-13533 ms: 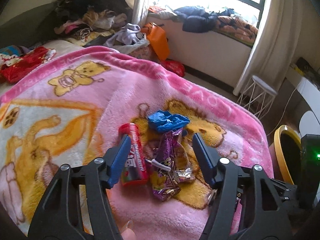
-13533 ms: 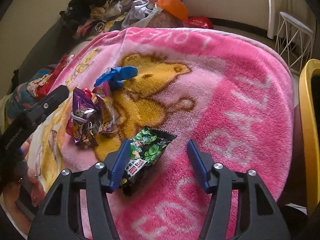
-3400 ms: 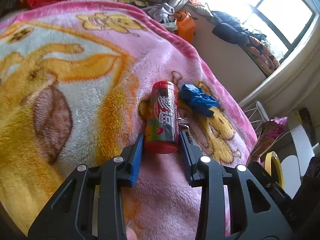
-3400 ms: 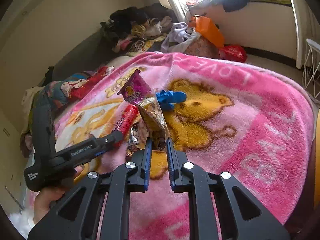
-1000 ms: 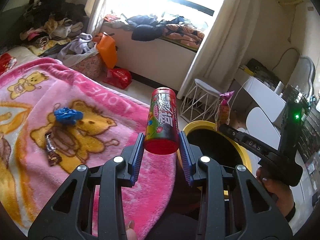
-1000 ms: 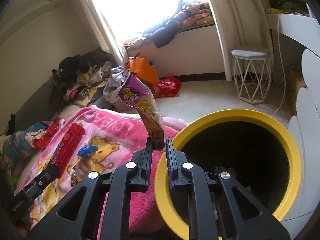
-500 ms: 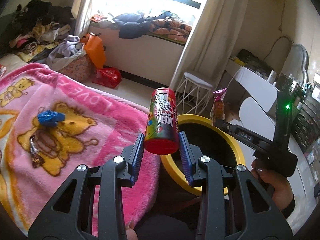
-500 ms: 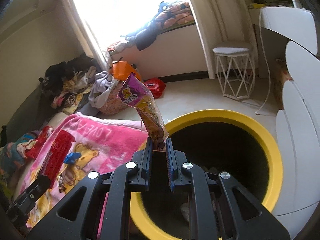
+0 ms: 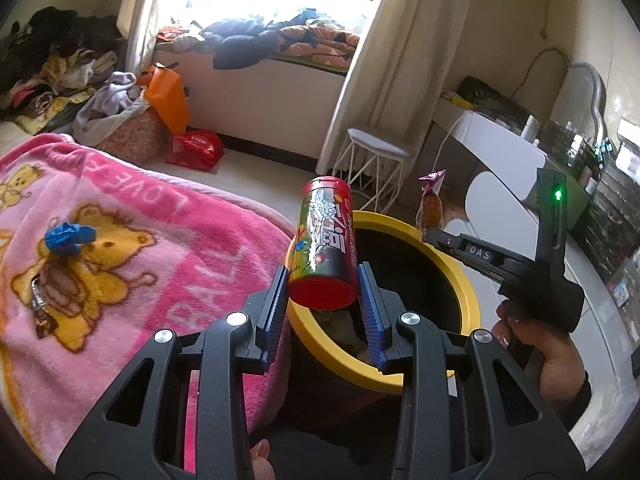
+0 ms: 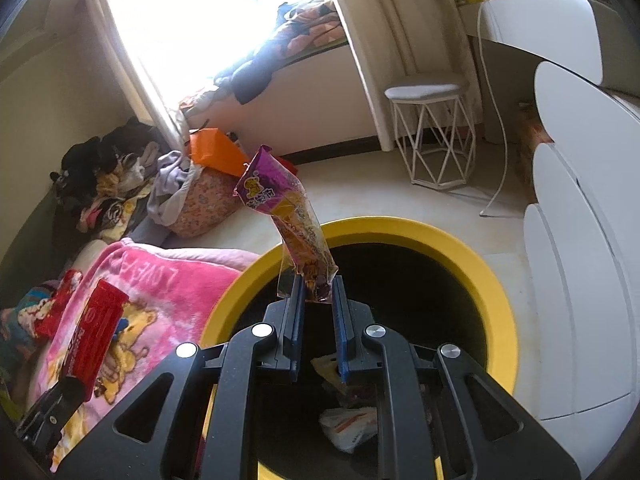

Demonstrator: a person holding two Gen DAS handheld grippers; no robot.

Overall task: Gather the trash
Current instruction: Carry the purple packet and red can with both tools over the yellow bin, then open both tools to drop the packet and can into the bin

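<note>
My left gripper [image 9: 323, 286] is shut on a red candy can [image 9: 325, 243] and holds it upright over the near rim of the yellow-rimmed black bin [image 9: 467, 280]. My right gripper [image 10: 317, 294] is shut on a purple snack wrapper [image 10: 286, 210] and holds it above the bin's opening [image 10: 502, 304]. The can also shows at the left of the right wrist view [image 10: 95, 328]. The wrapper and the right gripper show in the left wrist view [image 9: 430, 200]. Some trash lies inside the bin [image 10: 348, 428].
A blue crumpled scrap [image 9: 69, 236] and a small dark wrapper [image 9: 39, 300] lie on the pink bear blanket [image 9: 168, 280]. A white wire stool [image 10: 434, 128], white furniture [image 10: 580, 240] and a pile of clothes [image 9: 60, 68] stand around.
Both grippers have moved away from the bed toward the bin. The can now sits over the bin's rim and the wrapper over its opening.
</note>
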